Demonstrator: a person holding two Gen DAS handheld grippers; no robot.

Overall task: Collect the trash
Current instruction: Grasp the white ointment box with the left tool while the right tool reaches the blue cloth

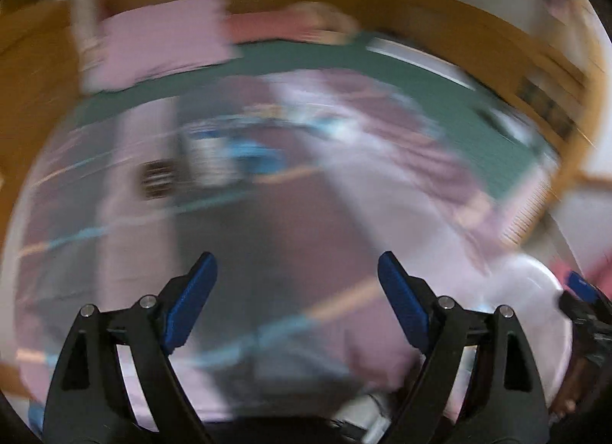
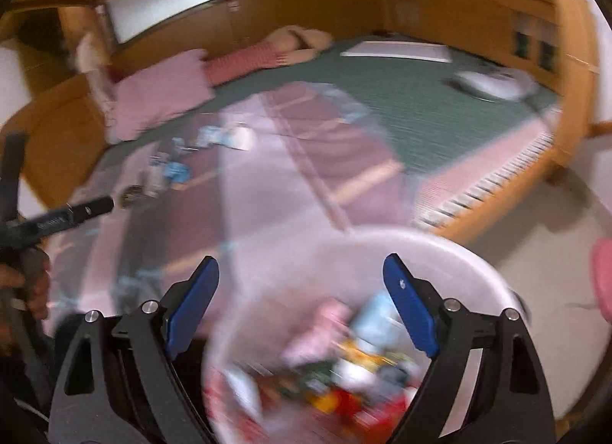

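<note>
Both views are motion-blurred. My right gripper (image 2: pixel 302 306) is open and empty above a white bin (image 2: pixel 451 252) holding several wrappers (image 2: pixel 344 379) in pink, blue, red and yellow. Loose blue-and-white trash pieces (image 2: pixel 214 137) lie on the pink striped blanket (image 2: pixel 267 183) on the bed. My left gripper (image 1: pixel 296 298) is open and empty over the blanket (image 1: pixel 290 214), with blurred blue-and-white trash (image 1: pixel 225 153) ahead of it. The white bin (image 1: pixel 528 291) shows at the lower right of the left wrist view. The left gripper also shows at the left edge of the right wrist view (image 2: pixel 76 214).
A green bedspread (image 2: pixel 420 111) covers the bed, with pink pillows (image 2: pixel 160 99) at the head, a white flat board (image 2: pixel 397 49) and a white device (image 2: pixel 493 84) at the far side. A wooden bed frame (image 2: pixel 566 130) surrounds it. Pale floor (image 2: pixel 543 252) lies to the right.
</note>
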